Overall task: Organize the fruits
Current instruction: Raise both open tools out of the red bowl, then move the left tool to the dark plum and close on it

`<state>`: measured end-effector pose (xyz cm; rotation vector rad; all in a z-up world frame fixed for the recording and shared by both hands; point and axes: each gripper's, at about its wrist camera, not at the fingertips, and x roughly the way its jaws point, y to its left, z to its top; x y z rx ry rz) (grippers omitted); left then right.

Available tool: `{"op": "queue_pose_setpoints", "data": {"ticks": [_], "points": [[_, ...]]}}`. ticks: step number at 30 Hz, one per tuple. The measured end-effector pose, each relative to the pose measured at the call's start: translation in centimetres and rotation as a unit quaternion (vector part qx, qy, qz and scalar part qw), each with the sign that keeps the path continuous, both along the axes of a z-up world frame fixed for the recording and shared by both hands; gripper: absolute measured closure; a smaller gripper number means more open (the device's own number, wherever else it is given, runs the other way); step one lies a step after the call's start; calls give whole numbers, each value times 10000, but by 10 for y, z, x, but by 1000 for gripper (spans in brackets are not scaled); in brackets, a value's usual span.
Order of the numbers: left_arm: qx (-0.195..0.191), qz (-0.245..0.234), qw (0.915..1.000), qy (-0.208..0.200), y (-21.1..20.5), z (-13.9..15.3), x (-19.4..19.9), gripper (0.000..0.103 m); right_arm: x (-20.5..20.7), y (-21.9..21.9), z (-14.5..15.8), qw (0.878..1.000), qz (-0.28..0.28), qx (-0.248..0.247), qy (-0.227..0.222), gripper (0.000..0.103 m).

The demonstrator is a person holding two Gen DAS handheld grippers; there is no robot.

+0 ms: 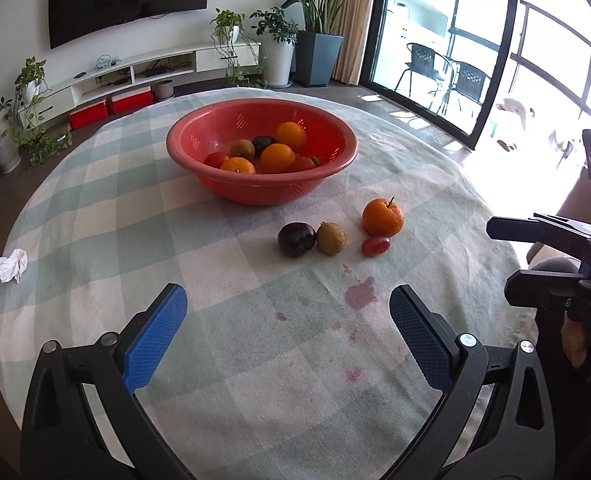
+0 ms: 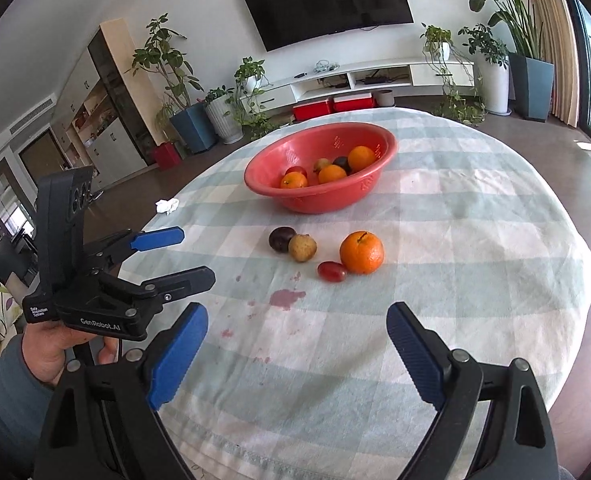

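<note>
- Left wrist: your left gripper (image 1: 288,316) is spread wide, empty. Four loose fruits sit at 12 to 1 o'clock, short of the red perforated plastic basin (image 1: 337,160): round stemmed orange (image 1: 382,217), small red grape tomato (image 1: 375,246), tan bumpy longan (image 1: 331,238), dark purple plum (image 1: 296,239).
- Orange looks firm, heavyish; pinch its sides. Tomato probably soft, slippery; grip gently.
- Right wrist: your right gripper (image 2: 297,334) gapes empty; only here the left gripper shows at 9 o'clock.

A colander (image 1: 199,148) is sitting toward the far side of the table (image 1: 95,208), holding oranges (image 1: 277,157). Nearer, a plum (image 1: 296,239), longan (image 1: 331,238), grape tomato (image 1: 375,245) and orange (image 1: 382,217) are lying in a row, plum leftmost touching the longan, tomato just before the orange. A crumpled tissue (image 1: 11,265) is lying far left.
</note>
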<state>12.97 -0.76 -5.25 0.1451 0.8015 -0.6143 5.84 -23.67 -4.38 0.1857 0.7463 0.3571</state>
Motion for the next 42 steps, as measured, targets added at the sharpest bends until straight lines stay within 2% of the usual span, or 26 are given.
{"op": "queue_pose_setpoints", "data": {"ticks": [6,11,14,16,18,20,26,27,29,40,42], "points": [[319,-460,9984,-11,-11,-5,21,0,-1,-2,-1,10000,-27,-15,20,10],[535,-1045,9930,-161,-24,-9,35,0,-2,-4,0,10000,-27,-2,-21,10],[507,-1397,9889,-81,-29,-12,49,2,-2,-4,0,10000,-22,0,-16,10],[566,-1613,9853,-53,-34,-14,55,11,-2,-4,0,10000,-7,7,-14,10],[727,-1832,9804,-32,-41,-18,61,28,-1,-4,0,10000,-6,5,-13,11],[860,-2004,9759,19,-48,-21,67,38,-1,-5,0,10000,-3,7,-6,12],[862,-2376,9674,146,-53,-28,82,47,0,-5,0,10000,-13,4,3,15],[878,-2414,9663,162,-55,-30,83,55,0,-5,-1,10000,-15,6,12,16],[901,-2444,9652,227,-55,-34,88,60,3,-6,0,10000,-11,18,33,16],[894,-2624,9602,342,-61,-47,99,60,7,-8,-2,9999,21,36,106,19],[864,-2634,9601,359,-63,-47,102,66,7,-8,-2,9999,21,36,109,19]]}}
